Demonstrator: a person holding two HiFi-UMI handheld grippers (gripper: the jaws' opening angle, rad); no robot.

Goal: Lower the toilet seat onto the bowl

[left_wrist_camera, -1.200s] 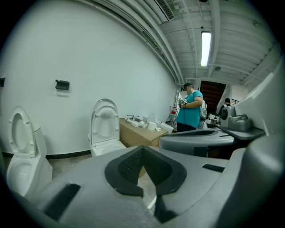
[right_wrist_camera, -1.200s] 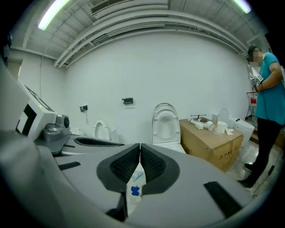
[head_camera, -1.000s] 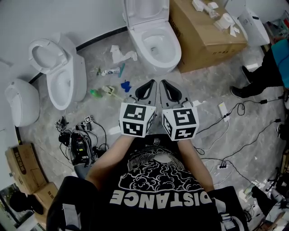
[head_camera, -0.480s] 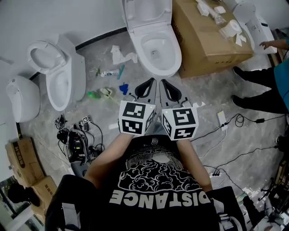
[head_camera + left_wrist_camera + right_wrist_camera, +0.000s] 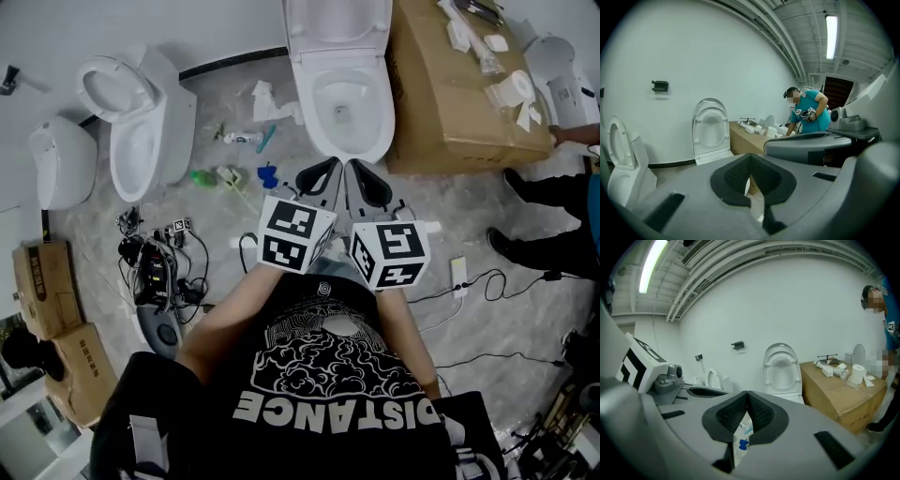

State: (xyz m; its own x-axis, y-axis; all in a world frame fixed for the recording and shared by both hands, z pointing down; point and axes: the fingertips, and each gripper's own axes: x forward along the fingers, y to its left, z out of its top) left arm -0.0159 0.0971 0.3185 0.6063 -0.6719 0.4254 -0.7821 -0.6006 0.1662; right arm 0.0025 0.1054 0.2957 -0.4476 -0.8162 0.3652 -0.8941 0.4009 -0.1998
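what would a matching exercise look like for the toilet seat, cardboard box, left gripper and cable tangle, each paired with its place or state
Things:
1 toilet seat
2 cardboard box
3 left gripper
4 cable tangle

Place or state:
A jaws shut, nothing between them
B on the floor, at the left of the head view
C raised upright, not on the bowl
D brown, at the upper right of the head view

Pairs: 1-C, 2-D, 3-A, 4-B

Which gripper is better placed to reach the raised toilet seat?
Right, narrowly. Both are shut and empty, side by side, but the raised seat stands nearer straight ahead of the right gripper than of the left gripper.
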